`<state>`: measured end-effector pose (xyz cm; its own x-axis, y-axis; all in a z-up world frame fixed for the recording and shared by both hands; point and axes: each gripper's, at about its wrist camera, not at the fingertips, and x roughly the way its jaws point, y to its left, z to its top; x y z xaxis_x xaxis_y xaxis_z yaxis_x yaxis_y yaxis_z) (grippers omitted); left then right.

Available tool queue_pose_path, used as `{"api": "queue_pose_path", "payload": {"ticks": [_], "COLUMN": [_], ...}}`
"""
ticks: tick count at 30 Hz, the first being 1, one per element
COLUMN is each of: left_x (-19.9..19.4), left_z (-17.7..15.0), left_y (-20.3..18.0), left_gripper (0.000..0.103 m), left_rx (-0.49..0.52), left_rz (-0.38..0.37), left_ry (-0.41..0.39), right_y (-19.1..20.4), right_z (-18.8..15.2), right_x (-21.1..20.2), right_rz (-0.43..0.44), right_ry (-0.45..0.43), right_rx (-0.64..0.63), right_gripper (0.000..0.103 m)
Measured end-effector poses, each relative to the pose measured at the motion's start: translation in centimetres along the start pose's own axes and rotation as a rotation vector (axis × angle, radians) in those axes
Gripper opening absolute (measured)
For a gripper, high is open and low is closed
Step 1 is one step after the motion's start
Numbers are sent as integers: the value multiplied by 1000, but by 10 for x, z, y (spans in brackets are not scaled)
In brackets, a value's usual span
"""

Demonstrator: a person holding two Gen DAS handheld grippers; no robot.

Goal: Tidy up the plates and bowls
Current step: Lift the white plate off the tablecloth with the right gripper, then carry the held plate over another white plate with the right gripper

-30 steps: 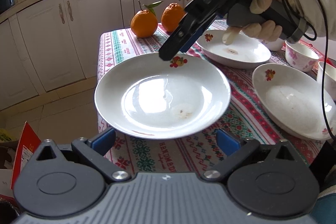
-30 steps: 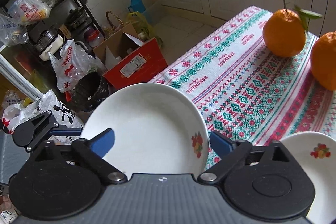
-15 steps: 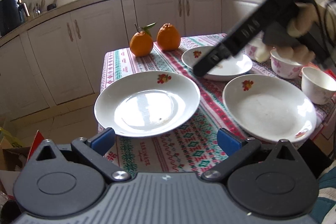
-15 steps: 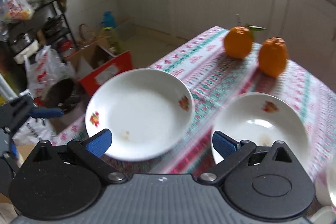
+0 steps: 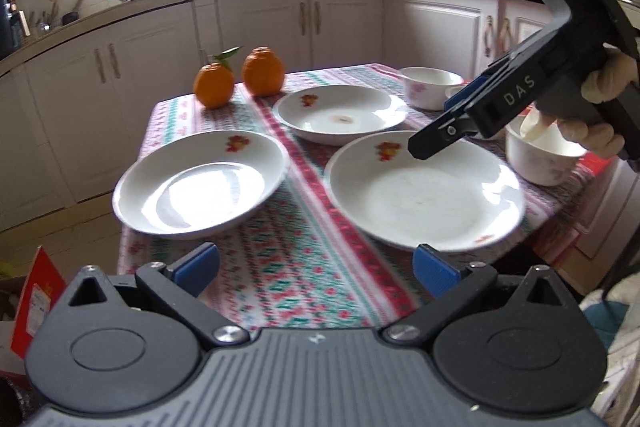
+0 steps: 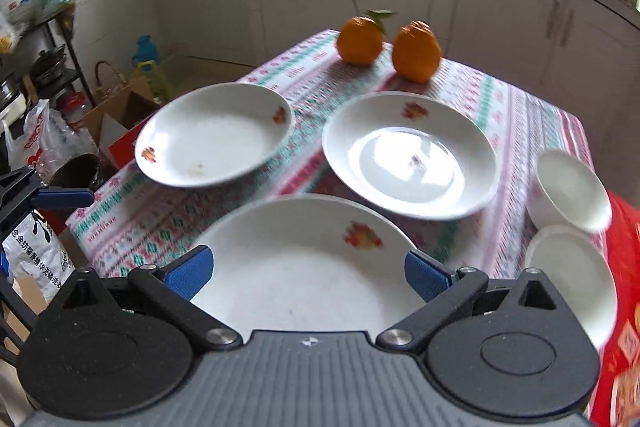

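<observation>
Okay, left wrist view first: left claw [image 5: 314,269] spread wide, nothing between its blue pads, hovering off the near edge of the desk [image 5: 304,279]. Three plates on the patterned cloth: left plate [image 5: 200,183] at the near-left corner, overhanging the left edge a bit; right plate [image 5: 424,191] at the near-right; far plate [image 5: 340,113] mid-desk behind them. Two oranges [image 5: 240,77] near the far-left corner. Bowls [image 5: 540,155] along the right edge, one further back. Right claw [image 5: 434,139] comes in from the right over the right plate's far rim; seen side-on, so its spread can't be told in this view. Gloved hand [image 5: 600,115] on the grip.

Right wrist view: right claw [image 6: 306,273] spread, empty, directly above the right plate [image 6: 308,259], whose near rim sits between the pads but isn't touched. Left plate [image 6: 216,135] ahead-left, far plate [image 6: 412,155] ahead-right, bowls [image 6: 572,191] at the right edge.

Judgement: right hand is clearly nearer the right plate; that plate lies just below and ahead of the claw, so a rim pinch there looks like the next grab for stacking.
</observation>
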<state>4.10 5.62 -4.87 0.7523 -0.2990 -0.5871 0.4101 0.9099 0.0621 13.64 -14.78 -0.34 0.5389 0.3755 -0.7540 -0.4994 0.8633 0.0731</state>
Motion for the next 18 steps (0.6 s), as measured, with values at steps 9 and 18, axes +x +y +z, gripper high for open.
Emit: {"api": "queue_pose_path", "payload": {"ticks": [9, 18], "left_x": [13, 36], "left_z": [-4, -3], "left_y": [-27, -36], "left_gripper": [102, 102], "left_rx": [51, 81], "left_rz": [-94, -149], "left_ry": [40, 92], "right_y": [-24, -56], "right_z": [-16, -12], "right_x": [-6, 8], "right_rz": [-8, 65], "right_ry": [29, 95], "right_rx": [40, 120], "right_gripper": [103, 103]}}
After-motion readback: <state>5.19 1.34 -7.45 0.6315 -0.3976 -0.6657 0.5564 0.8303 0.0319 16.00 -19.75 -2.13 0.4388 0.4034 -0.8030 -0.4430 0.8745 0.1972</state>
